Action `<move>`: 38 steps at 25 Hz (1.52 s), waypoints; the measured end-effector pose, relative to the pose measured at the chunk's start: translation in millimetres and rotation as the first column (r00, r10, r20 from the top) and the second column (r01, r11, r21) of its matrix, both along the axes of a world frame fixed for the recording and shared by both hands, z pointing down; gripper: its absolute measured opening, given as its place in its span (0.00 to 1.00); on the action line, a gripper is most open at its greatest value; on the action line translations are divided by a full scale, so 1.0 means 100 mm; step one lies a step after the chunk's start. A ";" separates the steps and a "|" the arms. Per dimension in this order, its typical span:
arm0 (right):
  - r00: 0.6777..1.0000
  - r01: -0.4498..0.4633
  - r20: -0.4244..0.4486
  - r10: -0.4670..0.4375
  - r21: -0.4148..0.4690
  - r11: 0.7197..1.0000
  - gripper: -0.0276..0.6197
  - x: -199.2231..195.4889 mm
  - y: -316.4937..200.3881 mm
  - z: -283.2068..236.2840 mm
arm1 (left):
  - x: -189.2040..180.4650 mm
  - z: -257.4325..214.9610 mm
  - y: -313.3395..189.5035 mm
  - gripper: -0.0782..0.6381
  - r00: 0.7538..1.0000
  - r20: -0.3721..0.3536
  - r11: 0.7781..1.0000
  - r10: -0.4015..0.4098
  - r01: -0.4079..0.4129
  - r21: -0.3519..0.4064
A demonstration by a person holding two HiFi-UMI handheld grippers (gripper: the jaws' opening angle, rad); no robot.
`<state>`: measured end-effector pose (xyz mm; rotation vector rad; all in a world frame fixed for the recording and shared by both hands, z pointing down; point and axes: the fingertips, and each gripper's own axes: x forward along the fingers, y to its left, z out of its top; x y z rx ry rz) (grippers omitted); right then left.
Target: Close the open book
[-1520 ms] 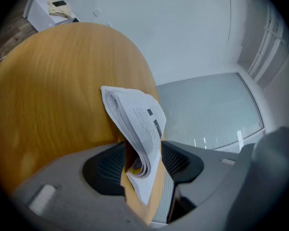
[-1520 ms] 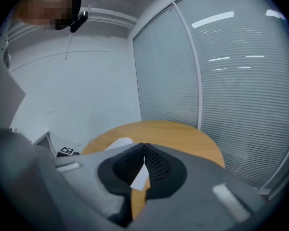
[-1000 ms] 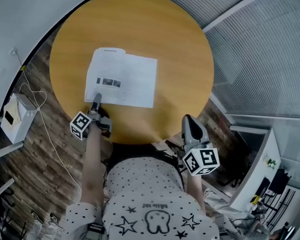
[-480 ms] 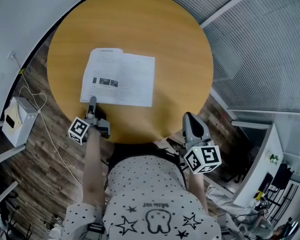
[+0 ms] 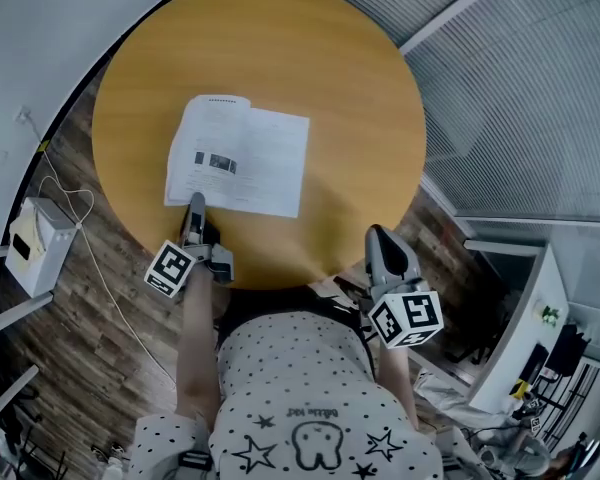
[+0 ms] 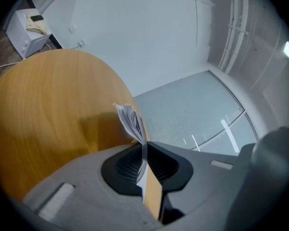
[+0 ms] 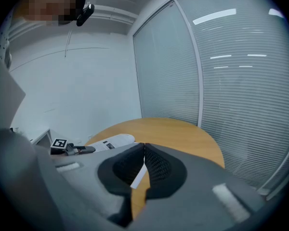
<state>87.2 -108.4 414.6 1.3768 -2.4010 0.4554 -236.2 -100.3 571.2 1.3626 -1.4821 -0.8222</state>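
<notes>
Evidently at the lifting step, our left gripper point(image 5: 194, 208), its jaws just closed, pinched what looked like several leaves of the open book point(image 5: 242, 158) lying ahead on the table point(image 5: 320, 58). Next, we judged, these needed swinging rightward over the spine, toward our idle right gripper point(image 5: 382, 246), its jaws pressed together.

I see the book point(image 5: 240, 158) lying open on the bench point(image 5: 330, 88), white printed pages up. Its near-left page edge is pinched in the jaws of my left gripper point(image 5: 193, 206), which have just been closing, and the pages fan out ahead of them.
</notes>
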 end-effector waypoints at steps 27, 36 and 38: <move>0.999 -0.036 0.029 0.035 0.026 0.999 0.05 0.17 0.07 -0.04 | 0.32 -0.18 -0.07 0.16 0.921 0.349 0.984 0.170 -0.144 -0.102; 0.997 -0.068 0.040 0.066 0.031 0.997 0.05 0.34 0.11 -0.05 | 0.43 -0.20 -0.10 0.16 0.895 0.396 0.978 0.205 -0.170 -0.123; 0.997 -0.073 0.043 0.072 0.033 0.997 0.05 0.36 0.12 -0.05 | 0.46 -0.20 -0.11 0.16 0.887 0.408 0.976 0.215 -0.177 -0.129</move>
